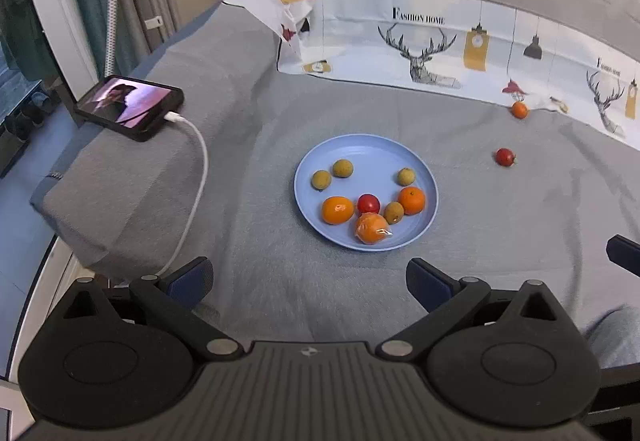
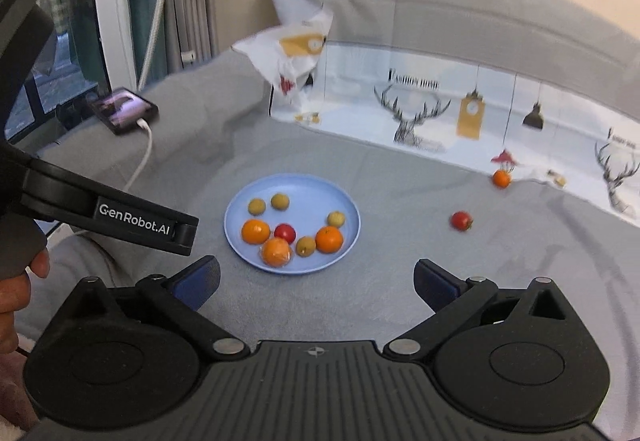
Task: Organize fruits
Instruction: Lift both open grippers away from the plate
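A light blue plate [image 1: 368, 149] [image 2: 296, 185] lies on the grey bedspread. It holds several fruits: three oranges, one of them wrapped in clear film [image 1: 372, 228] [image 2: 276, 252], a red tomato [image 1: 368, 203] [image 2: 285, 232] and several small yellow-green fruits. Off the plate to the right lie a second red tomato [image 1: 505, 157] [image 2: 461, 220] and, farther back, a small orange [image 1: 519, 109] [image 2: 501, 178]. My left gripper [image 1: 309, 283] stands open and empty, short of the plate. My right gripper [image 2: 316, 283] is also open and empty, back from the plate.
A phone [image 1: 130, 107] [image 2: 123, 109] with a white charging cable [image 1: 200, 161] rests on a grey cushion at the left. A white deer-print cloth [image 1: 440, 41] [image 2: 440, 113] runs along the back. The left gripper's body [image 2: 120, 217] and a hand [image 2: 16, 281] show at the left.
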Available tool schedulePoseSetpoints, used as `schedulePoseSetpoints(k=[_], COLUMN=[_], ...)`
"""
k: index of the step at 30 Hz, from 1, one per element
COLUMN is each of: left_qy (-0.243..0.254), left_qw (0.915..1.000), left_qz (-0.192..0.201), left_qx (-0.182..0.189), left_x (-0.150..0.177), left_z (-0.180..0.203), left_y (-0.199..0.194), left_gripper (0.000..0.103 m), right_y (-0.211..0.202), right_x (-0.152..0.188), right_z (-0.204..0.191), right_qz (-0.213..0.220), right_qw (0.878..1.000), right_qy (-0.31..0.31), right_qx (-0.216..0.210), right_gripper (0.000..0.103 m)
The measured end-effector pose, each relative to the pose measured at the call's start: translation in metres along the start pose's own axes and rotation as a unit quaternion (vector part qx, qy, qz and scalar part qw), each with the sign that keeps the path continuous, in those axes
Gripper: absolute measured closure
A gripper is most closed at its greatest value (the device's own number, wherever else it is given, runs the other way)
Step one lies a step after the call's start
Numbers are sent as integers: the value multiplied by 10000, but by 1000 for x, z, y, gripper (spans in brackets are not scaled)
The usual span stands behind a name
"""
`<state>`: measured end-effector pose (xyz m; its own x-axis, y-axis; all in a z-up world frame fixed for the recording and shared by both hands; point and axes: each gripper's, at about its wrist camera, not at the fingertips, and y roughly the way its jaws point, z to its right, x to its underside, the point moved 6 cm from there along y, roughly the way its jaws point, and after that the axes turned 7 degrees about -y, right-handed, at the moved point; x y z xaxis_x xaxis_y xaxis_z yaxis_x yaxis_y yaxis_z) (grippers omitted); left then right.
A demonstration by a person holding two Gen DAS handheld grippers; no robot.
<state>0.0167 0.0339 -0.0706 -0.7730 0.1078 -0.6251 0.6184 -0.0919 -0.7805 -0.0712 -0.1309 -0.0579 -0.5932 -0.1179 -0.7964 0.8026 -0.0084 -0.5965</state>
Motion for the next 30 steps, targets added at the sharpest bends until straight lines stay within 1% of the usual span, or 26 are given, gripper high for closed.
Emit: schedulePoseSetpoints(k=[5, 10, 15, 20, 30], left_qy=[41, 8, 25, 84, 92], left_qw=[9998, 9995, 9990, 9986, 9991], left_qz=[183, 315, 436, 517, 413], left_qx=[47, 98, 97, 88, 79], left_x=[10, 16, 17, 17, 17], left_z=[0, 1, 1, 4, 2], left_y=[-27, -45, -56, -61, -52], left_gripper=[0, 0, 0, 0, 0], right_y=[-31, -53, -65, -69, -67], right_x=[2, 4, 4, 4, 6], right_z=[-5, -7, -7, -9, -11], right_qz=[346, 564, 717, 773, 720], right_qw=[9993, 9983, 9971, 9966, 9970], right_qy=[-53, -72, -97, -88, -66], right_qx=[95, 160, 217, 255, 258], right_gripper=[1, 1, 1, 1, 1])
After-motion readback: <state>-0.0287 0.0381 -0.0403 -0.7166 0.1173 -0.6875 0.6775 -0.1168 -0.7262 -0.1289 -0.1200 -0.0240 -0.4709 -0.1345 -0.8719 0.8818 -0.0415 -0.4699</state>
